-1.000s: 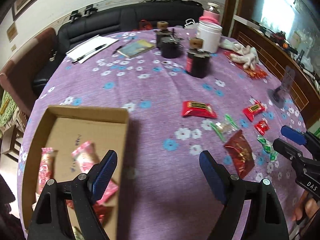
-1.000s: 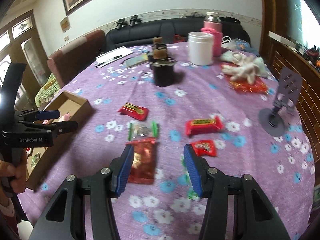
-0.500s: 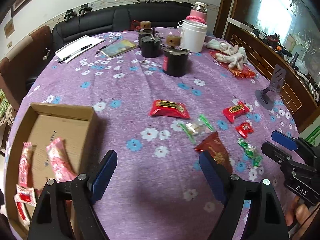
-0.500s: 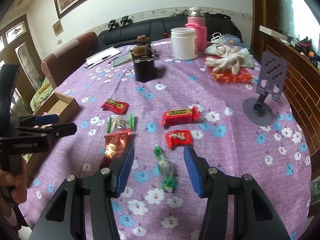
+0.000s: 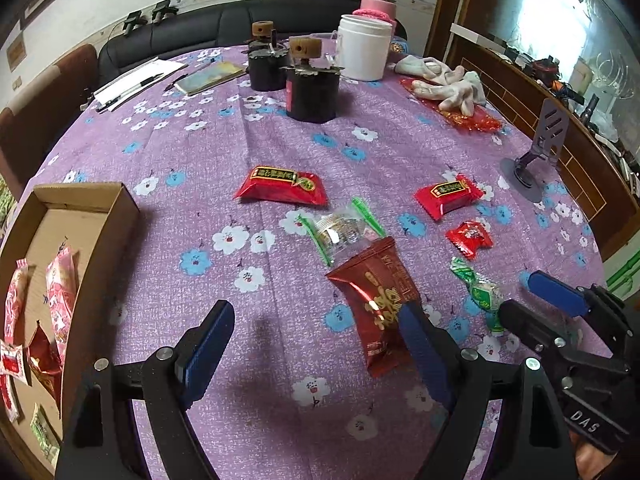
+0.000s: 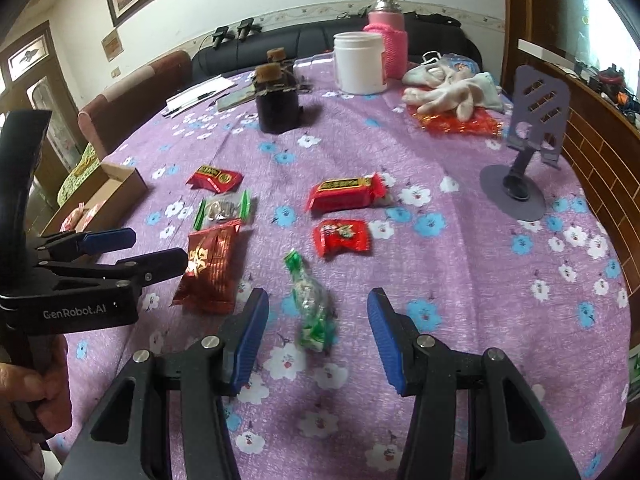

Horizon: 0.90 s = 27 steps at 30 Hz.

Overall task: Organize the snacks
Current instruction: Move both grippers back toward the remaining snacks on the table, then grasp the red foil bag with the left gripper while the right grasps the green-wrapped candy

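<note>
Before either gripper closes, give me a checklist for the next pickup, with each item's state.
1. Left gripper open, nothing held: ok.
2. Right gripper open, nothing held: ok.
3. Green candy lies between the right fingers, untouched: ok.
4. Dark red pouch lined up for the left gripper: not ok, it lies under the gripper's right finger, not between the two.
5. Pouch clear of its neighbours: not ok, its far end overlaps the clear green-edged packet.
6. Box has room: ok, bare cardboard shows beside the snacks inside.
</note>
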### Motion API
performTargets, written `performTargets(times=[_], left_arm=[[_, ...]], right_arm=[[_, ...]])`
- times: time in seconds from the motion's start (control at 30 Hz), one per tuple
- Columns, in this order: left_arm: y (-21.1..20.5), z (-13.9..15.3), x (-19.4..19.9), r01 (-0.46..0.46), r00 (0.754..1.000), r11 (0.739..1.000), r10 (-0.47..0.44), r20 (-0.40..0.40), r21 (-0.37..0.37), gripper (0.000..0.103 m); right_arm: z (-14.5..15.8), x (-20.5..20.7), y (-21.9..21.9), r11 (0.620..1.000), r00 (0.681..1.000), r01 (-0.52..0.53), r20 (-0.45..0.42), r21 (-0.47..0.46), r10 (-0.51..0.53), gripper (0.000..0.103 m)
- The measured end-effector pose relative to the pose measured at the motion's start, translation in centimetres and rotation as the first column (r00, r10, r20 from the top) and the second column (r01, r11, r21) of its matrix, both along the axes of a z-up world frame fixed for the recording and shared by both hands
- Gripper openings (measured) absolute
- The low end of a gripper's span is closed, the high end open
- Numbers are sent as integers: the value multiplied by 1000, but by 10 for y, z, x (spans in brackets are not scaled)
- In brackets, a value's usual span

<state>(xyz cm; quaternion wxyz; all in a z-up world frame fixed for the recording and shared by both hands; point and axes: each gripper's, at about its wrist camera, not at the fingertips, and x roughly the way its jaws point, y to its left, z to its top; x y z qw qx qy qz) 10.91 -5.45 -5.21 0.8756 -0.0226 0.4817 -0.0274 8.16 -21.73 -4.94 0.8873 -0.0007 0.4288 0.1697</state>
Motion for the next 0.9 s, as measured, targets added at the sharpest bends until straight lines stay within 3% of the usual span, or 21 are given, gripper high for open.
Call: performTargets(times=[0.27, 0.33, 0.4, 0.43, 0.73, 0.9], left_arm=[[15, -5, 1, -36, 999, 999, 36, -16, -5, 87], [15, -5, 1, -39, 999, 999, 39, -17, -7, 87], [15, -6, 2, -40, 999, 999, 40, -17, -7, 87], [14, -7, 2, -40, 999, 999, 40, -19, -7, 87], [-14, -7, 6, -16, 1000, 1000, 16, -14, 24, 87], [-32, -3, 9, -16, 1000, 1000, 16, -19, 5, 88]], right_arm=[[-9, 9, 20, 997, 999, -45, -1, -68, 45, 49], [-13, 11, 21, 996, 999, -44, -8, -81, 43, 42], [-19, 14, 21, 995, 999, -41, -28, -92, 39, 23], [-19, 13, 19, 995, 999, -33, -21, -95, 32, 18], [-3, 4, -9, 999, 1000, 14, 15, -30, -13, 18], [10, -4, -27, 999, 998, 48, 44, 5, -48, 18]])
